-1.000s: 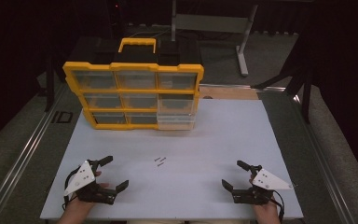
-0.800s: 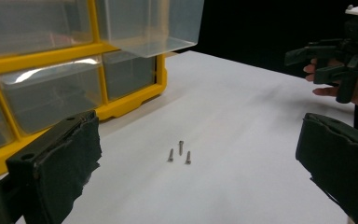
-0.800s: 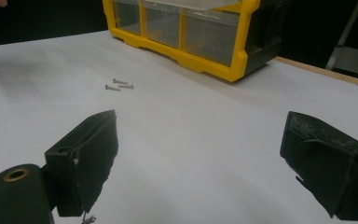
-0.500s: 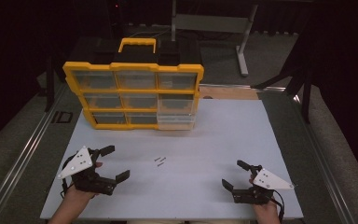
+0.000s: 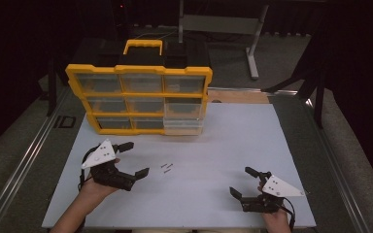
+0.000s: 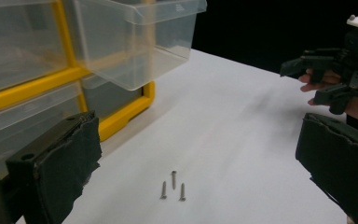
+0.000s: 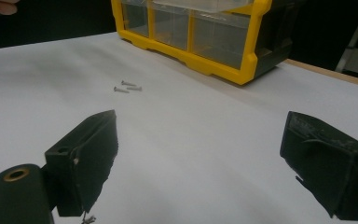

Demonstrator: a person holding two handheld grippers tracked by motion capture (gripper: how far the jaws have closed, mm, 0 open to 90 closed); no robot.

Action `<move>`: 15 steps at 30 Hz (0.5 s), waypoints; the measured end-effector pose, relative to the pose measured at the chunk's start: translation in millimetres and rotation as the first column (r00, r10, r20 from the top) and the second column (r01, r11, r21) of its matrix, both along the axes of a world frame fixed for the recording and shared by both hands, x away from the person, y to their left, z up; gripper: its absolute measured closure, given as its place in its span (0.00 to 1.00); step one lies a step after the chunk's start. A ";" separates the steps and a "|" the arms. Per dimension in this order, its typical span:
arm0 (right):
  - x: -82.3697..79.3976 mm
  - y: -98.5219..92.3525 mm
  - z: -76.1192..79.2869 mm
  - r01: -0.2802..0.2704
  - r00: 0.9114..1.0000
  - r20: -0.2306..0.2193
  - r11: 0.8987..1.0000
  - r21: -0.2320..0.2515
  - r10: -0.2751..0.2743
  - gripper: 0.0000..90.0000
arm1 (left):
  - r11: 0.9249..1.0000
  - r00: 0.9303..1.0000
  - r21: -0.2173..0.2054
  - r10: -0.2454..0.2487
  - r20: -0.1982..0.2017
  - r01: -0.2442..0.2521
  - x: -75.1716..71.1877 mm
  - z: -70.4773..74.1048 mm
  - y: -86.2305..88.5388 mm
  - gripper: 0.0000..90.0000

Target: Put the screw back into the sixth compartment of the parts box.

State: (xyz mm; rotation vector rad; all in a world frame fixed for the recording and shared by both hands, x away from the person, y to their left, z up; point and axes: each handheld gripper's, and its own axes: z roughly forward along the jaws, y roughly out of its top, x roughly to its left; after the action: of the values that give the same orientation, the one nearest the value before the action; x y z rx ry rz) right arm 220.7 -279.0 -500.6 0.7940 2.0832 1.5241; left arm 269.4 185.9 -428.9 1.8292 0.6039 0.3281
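The screws (image 5: 166, 167) (three, going by the left gripper view) are too small to count from above; the organizer's (image 7: 200, 32) top is cut off at 12 o'clock.

- A white table top (image 5: 233, 145) lies under the tongs.
- Grey carpet floor (image 5: 9, 160) flanks it.
- A grey metal stand (image 5: 252, 43) rises beyond, amid dark surroundings.

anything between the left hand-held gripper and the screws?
Nothing visible. The left hand-held gripper is open, and only bare white table lies between it and the three screws. The pulled-out drawer sits off to the side.
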 end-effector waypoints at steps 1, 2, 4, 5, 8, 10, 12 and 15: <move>0.0 0.0 0.0 0.000 1.000 0.000 1.000 0.000 0.000 0.12 | 1.000 1.000 0.000 0.000 0.000 0.000 0.0 0.0 0.0 0.01; 0.0 -0.1 0.1 -0.001 1.000 -0.001 1.000 0.000 0.001 0.12 | 1.000 1.000 0.019 -0.009 -0.005 0.009 5.2 -0.5 -5.3 0.02; -0.2 -0.3 0.3 -0.003 1.000 -0.001 1.000 0.005 0.003 0.12 | 0.999 0.999 0.042 -0.021 -0.031 0.022 11.5 -2.9 -11.0 0.02; -0.2 -0.3 0.3 -0.003 1.000 -0.001 1.000 0.005 0.003 0.12 | 0.999 0.999 0.042 -0.021 -0.031 0.022 11.5 -2.9 -11.0 0.03; 0.3 -0.4 0.0 -0.007 1.000 -0.003 1.000 0.005 0.007 0.12 | 0.997 0.997 0.063 -0.031 -0.065 0.035 20.5 -12.3 -22.2 0.06; 0.2 -0.3 0.1 -0.008 1.000 -0.003 1.000 0.007 0.008 0.12 | 0.996 0.997 0.077 -0.033 -0.072 0.039 23.9 -16.4 -27.3 0.11; -0.1 -0.1 0.1 -0.009 1.000 -0.003 1.000 0.005 0.009 0.12 | 0.996 0.997 0.088 -0.024 -0.070 0.030 25.6 -18.2 -29.9 0.16; -0.2 -0.2 0.3 -0.010 1.000 -0.004 1.000 0.006 0.010 0.12 | 0.994 0.996 0.110 -0.010 -0.084 0.020 31.8 -23.7 -35.8 0.18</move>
State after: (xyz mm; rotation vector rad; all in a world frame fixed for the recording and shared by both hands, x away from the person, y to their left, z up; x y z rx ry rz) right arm 220.5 -279.1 -500.3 0.7903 2.0894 1.5361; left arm 301.2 150.1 -452.6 1.9613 0.6402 0.2811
